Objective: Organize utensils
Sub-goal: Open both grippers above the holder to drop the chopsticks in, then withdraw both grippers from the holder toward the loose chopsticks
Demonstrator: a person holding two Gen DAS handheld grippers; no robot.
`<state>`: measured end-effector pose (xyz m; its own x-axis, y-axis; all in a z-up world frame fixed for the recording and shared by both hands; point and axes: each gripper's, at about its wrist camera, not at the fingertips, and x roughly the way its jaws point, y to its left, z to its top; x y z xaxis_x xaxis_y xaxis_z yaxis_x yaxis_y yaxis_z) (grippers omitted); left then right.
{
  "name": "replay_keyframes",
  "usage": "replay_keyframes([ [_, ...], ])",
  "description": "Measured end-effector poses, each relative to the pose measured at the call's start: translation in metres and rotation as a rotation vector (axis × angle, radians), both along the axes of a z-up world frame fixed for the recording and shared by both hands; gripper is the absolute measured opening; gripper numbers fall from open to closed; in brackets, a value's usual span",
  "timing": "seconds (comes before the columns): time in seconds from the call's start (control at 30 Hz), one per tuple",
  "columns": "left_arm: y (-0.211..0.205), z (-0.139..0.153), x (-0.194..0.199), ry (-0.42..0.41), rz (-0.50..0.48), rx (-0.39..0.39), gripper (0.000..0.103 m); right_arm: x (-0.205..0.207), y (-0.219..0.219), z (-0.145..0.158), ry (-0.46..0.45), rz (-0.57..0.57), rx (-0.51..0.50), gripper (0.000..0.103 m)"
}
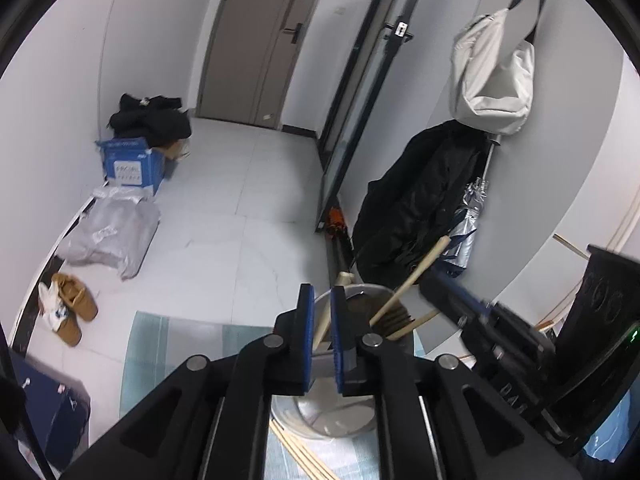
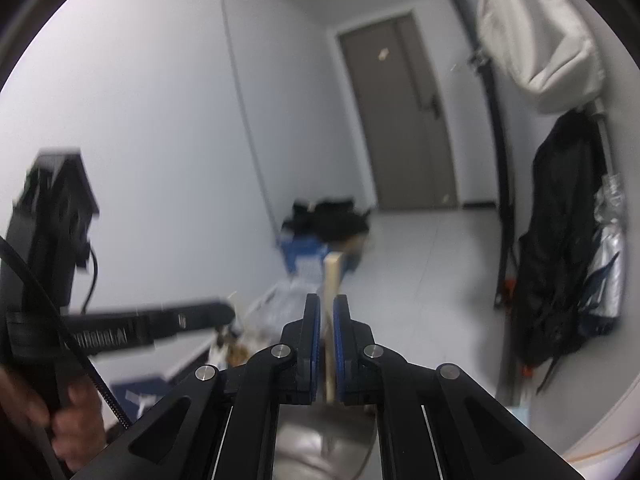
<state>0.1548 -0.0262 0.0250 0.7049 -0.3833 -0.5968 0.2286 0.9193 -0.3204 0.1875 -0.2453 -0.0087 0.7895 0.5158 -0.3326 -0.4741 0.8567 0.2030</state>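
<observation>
Ahead, the left gripper hangs over the steel holder, its blue pads a little apart with a wooden stick between them, seemingly loose; more wooden utensils lean against the holder's far rim; the right gripper is clamped on a wooden handle above that holder; loose chopsticks lie on the pale blue mat; open tiled floor stretches to a grey door.
</observation>
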Motion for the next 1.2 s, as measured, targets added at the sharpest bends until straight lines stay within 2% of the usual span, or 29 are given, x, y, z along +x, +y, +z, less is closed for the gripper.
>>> replay_keyframes([
  [0.07,0.002,0.002,-0.005,0.01,0.016,0.005,0.021,-0.006,0.003,-0.004,-0.002,0.007,-0.04,0.006],
  [0.13,0.004,0.003,-0.013,-0.007,0.035,0.007,0.038,-0.01,0.005,-0.006,0.016,0.018,-0.068,0.006],
  [0.17,0.005,0.005,-0.017,-0.018,0.049,0.009,0.04,-0.014,0.004,-0.006,0.017,0.017,-0.062,0.008],
  [0.23,0.007,0.011,-0.025,-0.029,0.085,0.022,0.052,-0.023,0.001,-0.003,0.019,0.006,-0.056,0.008],
  [0.3,0.01,0.016,-0.032,-0.045,0.115,0.014,0.057,-0.033,-0.005,0.001,0.021,0.005,-0.033,0.008],
  [0.33,0.011,0.018,-0.036,-0.056,0.126,0.015,0.059,-0.037,-0.008,0.003,0.019,-0.002,-0.032,0.012],
  [0.37,0.012,0.02,-0.039,-0.062,0.137,0.023,0.061,-0.04,-0.01,0.005,0.018,-0.009,-0.031,0.022],
  [0.4,0.011,0.024,-0.044,-0.074,0.152,0.035,0.068,-0.047,-0.013,0.008,0.015,-0.015,-0.024,0.028],
  [0.43,0.01,0.027,-0.05,-0.089,0.165,0.045,0.076,-0.05,-0.015,0.01,0.011,-0.017,-0.015,0.037],
  [0.47,0.01,0.029,-0.053,-0.099,0.176,0.051,0.079,-0.055,-0.017,0.014,0.004,-0.018,-0.009,0.043],
  [0.6,0.009,0.035,-0.073,-0.14,0.215,0.068,0.092,-0.08,-0.021,0.026,-0.039,-0.02,-0.009,0.055],
  [0.63,0.009,0.035,-0.076,-0.144,0.222,0.069,0.096,-0.087,-0.021,0.03,-0.047,-0.021,-0.005,0.063],
  [0.67,0.009,0.036,-0.08,-0.15,0.234,0.072,0.098,-0.092,-0.02,0.031,-0.051,-0.027,-0.007,0.07],
  [0.9,0.01,0.032,-0.108,-0.175,0.264,0.105,0.101,-0.122,-0.017,0.029,-0.062,-0.027,-0.026,0.077],
  [0.97,0.01,0.03,-0.115,-0.182,0.275,0.114,0.101,-0.129,-0.016,0.027,-0.065,-0.037,-0.037,0.084],
  [1.2,0.013,0.013,-0.131,-0.186,0.32,0.146,0.102,-0.144,-0.018,0.012,-0.029,-0.053,-0.049,0.085],
])
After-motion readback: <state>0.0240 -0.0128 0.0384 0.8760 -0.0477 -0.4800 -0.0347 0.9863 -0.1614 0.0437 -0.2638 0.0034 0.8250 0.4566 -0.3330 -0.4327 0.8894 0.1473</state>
